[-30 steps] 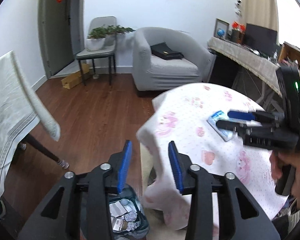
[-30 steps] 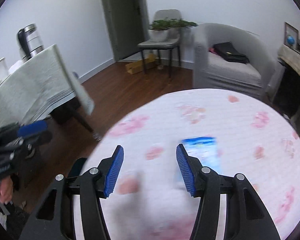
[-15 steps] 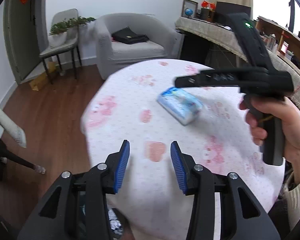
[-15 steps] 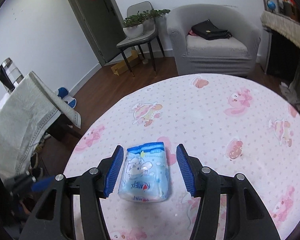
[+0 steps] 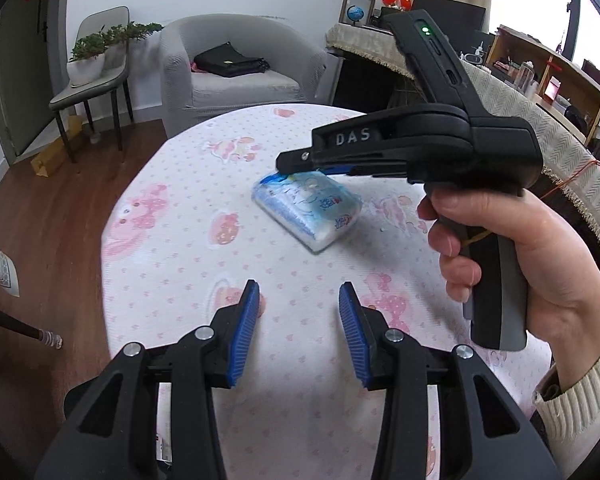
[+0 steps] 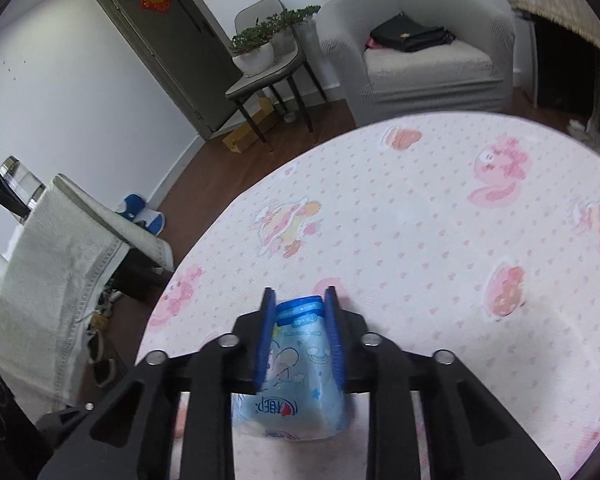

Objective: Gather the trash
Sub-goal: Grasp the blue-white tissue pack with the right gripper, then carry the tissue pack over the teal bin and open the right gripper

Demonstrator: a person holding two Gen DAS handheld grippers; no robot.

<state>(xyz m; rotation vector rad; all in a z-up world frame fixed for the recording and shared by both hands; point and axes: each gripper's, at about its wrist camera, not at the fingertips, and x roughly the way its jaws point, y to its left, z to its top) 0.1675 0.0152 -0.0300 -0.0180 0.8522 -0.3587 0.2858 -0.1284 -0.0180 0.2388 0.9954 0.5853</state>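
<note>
Here the right gripper [image 6: 298, 330] sat clamped on the soft blue tissue pack [image 6: 296, 380] resting on the pink-printed table [image 6: 440, 264], left gripper [image 5: 298, 332] spread and empty nearby; slick wrapper might squirm loose if lifted by that shallow end bite.

Bare tablecloth [image 5: 300, 272] ahead, tissue pack [image 5: 306, 210] beyond

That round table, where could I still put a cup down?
Nearly anywhere: the pink tablecloth is bare around the left claw and along the armchair-side edge. Only the middle is busy, where the right claw grips the tissue pack.
</note>
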